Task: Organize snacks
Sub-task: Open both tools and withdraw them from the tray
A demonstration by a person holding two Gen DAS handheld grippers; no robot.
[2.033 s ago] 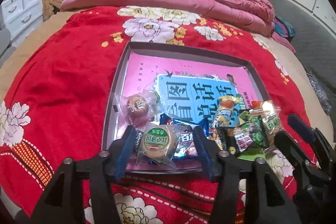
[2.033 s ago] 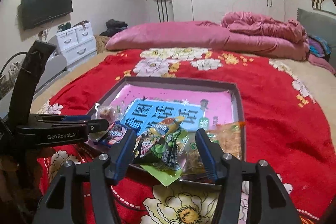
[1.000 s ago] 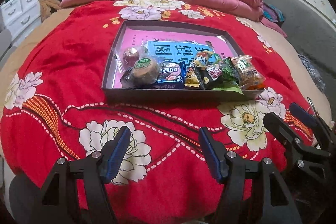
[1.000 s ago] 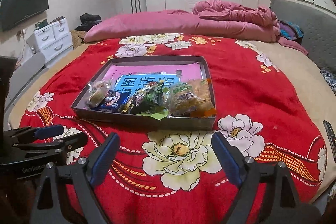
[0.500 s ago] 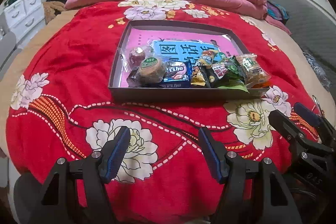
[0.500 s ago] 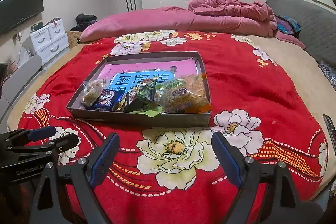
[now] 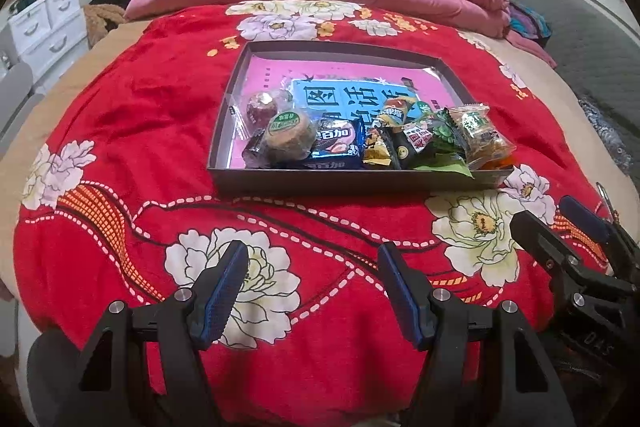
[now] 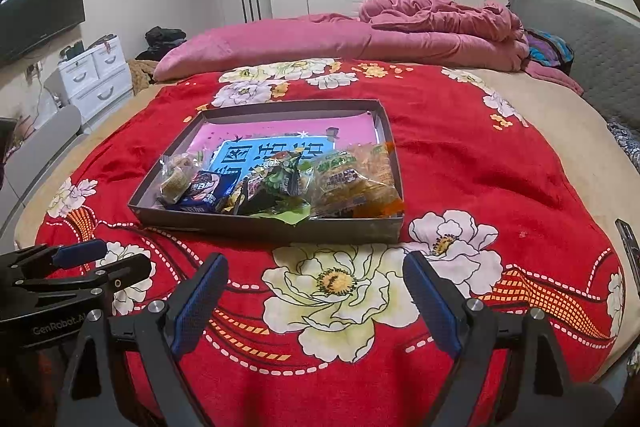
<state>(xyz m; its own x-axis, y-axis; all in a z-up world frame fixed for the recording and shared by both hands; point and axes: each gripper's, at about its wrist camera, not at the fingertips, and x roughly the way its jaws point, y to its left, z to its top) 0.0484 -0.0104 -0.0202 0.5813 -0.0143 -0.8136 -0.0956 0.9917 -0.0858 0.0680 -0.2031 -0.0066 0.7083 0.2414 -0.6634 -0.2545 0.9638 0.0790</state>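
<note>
Snacks (image 7: 360, 139) lie in a row along the near wall of a shallow grey tray (image 7: 340, 183) on the red floral blanket (image 7: 132, 131), well beyond both sets of fingers. Left gripper (image 7: 314, 291) and right gripper (image 8: 316, 303) hover spread and empty over bare blanket nearer the bed's edge. Pink bedding (image 8: 360, 35) is piled far behind the tray; only the tray's wall fronts the snacks.

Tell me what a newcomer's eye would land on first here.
The red floral blanket fills the bed, and on it sits a shallow dark tray with wrapped snacks crowded along its near edge. Both grippers, left and right, hang open and empty short of the tray.
</note>
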